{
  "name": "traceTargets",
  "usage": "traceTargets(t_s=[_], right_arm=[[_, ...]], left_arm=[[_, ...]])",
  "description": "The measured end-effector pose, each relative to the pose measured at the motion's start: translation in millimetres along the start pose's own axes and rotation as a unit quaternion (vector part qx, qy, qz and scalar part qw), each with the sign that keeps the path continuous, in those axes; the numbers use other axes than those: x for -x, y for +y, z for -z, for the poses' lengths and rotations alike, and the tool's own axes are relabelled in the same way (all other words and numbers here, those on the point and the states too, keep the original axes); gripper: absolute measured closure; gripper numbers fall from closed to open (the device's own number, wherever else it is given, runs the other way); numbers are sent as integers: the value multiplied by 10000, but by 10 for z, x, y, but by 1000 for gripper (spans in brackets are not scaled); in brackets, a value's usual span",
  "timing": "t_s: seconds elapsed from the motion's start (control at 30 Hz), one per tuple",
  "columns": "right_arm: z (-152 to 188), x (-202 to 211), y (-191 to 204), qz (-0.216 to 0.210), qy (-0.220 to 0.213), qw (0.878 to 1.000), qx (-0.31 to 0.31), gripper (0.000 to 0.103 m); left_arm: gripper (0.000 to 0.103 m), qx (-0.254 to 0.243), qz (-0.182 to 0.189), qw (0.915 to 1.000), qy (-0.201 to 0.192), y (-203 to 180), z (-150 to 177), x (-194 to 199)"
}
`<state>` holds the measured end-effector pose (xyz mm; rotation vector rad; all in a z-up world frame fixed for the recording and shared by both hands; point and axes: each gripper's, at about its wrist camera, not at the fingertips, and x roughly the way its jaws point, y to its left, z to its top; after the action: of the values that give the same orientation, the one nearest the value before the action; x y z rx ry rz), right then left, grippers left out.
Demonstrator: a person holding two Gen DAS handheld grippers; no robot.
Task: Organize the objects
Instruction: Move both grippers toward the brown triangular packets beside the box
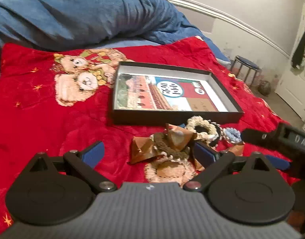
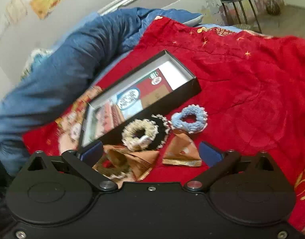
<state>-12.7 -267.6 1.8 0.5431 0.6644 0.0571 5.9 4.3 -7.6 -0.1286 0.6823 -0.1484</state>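
A shallow black box (image 1: 218, 115) (image 2: 190, 91) with a printed picture inside lies open on the red blanket. In front of it sits a pile: a cream scrunchie (image 1: 200, 123) (image 2: 139, 134), a black scrunchie (image 2: 164, 131), a light blue scrunchie (image 1: 233, 135) (image 2: 189, 120), a brown scrunchie (image 1: 168, 145) (image 2: 112, 171) and brown pyramid packets (image 1: 142, 151) (image 2: 181, 153). My left gripper (image 1: 148, 153) is open over the pile's near side. My right gripper (image 2: 151, 151) is open just short of the packets; it also shows at the right of the left wrist view (image 1: 272, 137).
The red teddy-bear blanket (image 1: 42, 107) (image 2: 252, 83) covers the bed. A bunched blue duvet (image 1: 82, 14) (image 2: 62, 65) lies behind the box. A dark stool (image 1: 246, 67) (image 2: 238, 6) stands by the wall beyond the bed, and a white door (image 1: 300, 59) is at far right.
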Motion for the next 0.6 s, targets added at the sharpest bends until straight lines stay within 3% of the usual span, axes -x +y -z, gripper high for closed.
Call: traceTargets(t_s=[0.23,0.37,0.5,0.6], right_arm=[[72,-42,-7,405,-52,9990,157,0],[64,-78,-44,238,94,9996,73,1],[89,-101,-67,355,169,9992,15,10],[100,-135,-93,335,225,9991,-124,13]], left_arm=[[3,-298,-117,9995,-62,-69,34,2],[3,-326,-30,9993,-185,-95,-19,69],[3,-380,4,9987,-348,-91,-4,101],[7,-315,20,9993,-216,-63,-12,71]])
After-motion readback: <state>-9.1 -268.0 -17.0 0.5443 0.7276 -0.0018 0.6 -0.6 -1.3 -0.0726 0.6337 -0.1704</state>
